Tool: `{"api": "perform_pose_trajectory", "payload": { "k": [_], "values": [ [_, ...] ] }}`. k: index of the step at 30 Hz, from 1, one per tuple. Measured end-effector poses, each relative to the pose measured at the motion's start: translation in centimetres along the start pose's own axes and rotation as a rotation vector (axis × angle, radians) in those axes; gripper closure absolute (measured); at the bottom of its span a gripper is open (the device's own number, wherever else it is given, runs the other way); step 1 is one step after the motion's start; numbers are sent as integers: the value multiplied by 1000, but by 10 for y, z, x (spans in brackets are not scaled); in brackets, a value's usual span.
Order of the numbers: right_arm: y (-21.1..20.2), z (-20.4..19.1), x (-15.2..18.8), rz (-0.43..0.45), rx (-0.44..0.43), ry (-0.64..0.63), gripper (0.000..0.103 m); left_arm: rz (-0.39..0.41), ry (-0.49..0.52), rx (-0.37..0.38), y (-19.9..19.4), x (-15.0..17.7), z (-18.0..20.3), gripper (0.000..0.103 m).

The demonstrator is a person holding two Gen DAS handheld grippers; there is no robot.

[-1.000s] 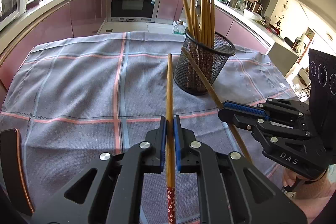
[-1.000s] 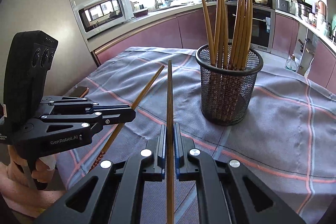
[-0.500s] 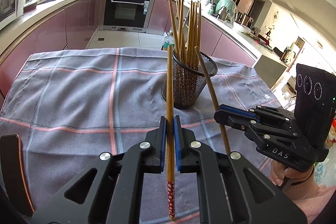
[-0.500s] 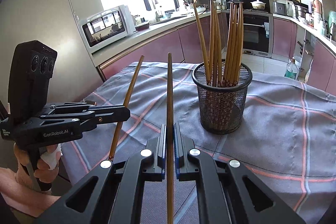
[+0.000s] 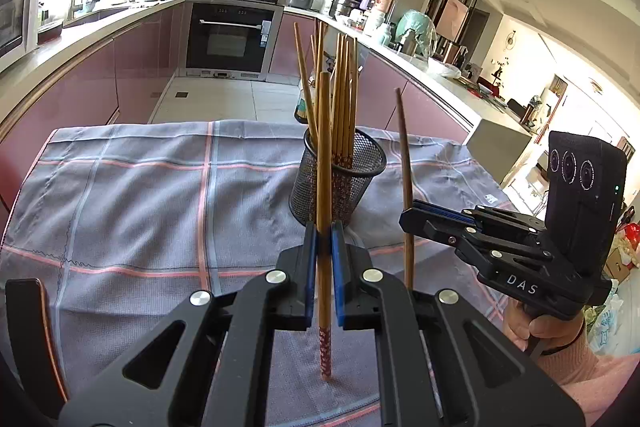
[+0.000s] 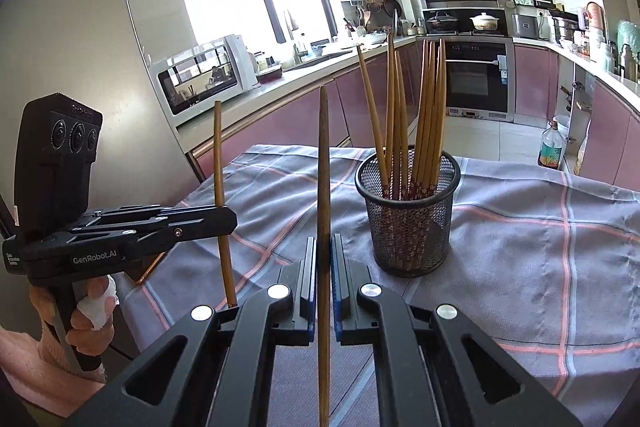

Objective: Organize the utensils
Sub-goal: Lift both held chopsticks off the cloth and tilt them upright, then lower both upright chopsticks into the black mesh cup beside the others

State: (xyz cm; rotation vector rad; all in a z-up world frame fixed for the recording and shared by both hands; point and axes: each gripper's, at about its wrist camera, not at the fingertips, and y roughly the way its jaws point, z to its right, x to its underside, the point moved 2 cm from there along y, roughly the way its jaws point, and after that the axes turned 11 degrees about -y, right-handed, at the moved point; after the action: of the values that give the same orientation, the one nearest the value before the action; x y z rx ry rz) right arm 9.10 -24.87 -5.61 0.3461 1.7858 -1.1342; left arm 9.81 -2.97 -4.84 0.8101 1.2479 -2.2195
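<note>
My left gripper is shut on a wooden chopstick held upright, its red patterned end pointing down. My right gripper is shut on another chopstick, also upright. Each gripper shows in the other's view: the right one with its chopstick, the left one with its chopstick. A black mesh cup holding several chopsticks stands on the checked cloth just beyond both grippers; it also shows in the right wrist view.
A grey-blue cloth with pink lines covers the table. Pink kitchen cabinets, an oven and a microwave lie beyond the table. A dark object lies at the table's near left edge.
Both grippers have risen and tilted their chopsticks from slanting to upright. The mesh cup now looks farther away and lower in both views.
</note>
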Motion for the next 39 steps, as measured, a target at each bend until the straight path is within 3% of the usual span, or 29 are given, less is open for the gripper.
{"api": "perform_pose_trajectory", "payload": {
  "k": [39],
  "values": [
    [-36, 17, -35, 132, 66, -19, 98, 73, 62, 28, -7, -29, 31, 95]
  ]
}}
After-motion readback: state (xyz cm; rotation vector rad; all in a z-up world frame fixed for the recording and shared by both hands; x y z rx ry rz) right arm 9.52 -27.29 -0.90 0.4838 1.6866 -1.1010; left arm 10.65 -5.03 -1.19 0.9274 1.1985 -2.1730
